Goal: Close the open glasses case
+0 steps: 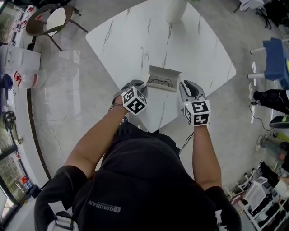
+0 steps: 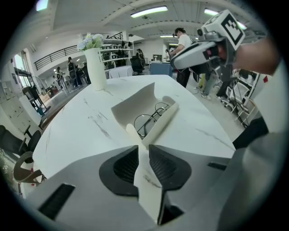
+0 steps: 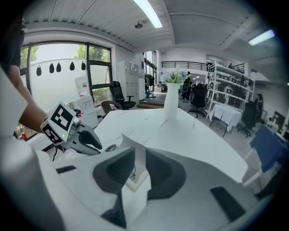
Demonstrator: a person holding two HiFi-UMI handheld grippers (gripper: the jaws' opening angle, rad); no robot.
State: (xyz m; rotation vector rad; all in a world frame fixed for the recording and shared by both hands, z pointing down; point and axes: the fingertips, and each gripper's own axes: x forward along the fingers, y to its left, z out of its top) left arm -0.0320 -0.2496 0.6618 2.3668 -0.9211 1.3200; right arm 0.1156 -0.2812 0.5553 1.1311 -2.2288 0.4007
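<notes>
**Open hall around a white marbled counter**

A white counter (image 1: 180,40) with grey veining is set on a glossy grey floor (image 1: 67,99). A tall white vase (image 2: 95,66) of pale flowers is stood near its far edge. A brown-framed chair (image 1: 50,20) is seen off one corner of the counter, and a blue chair (image 1: 276,56) off the other side. The white ceiling is lit by long strip lights (image 2: 149,11). Large windows (image 3: 56,70) with trees beyond are set along one wall, with black office chairs (image 3: 118,96) placed near them. White shelving (image 3: 226,82) and a railed mezzanine (image 2: 58,54) are seen further back, where several people are standing.
</notes>
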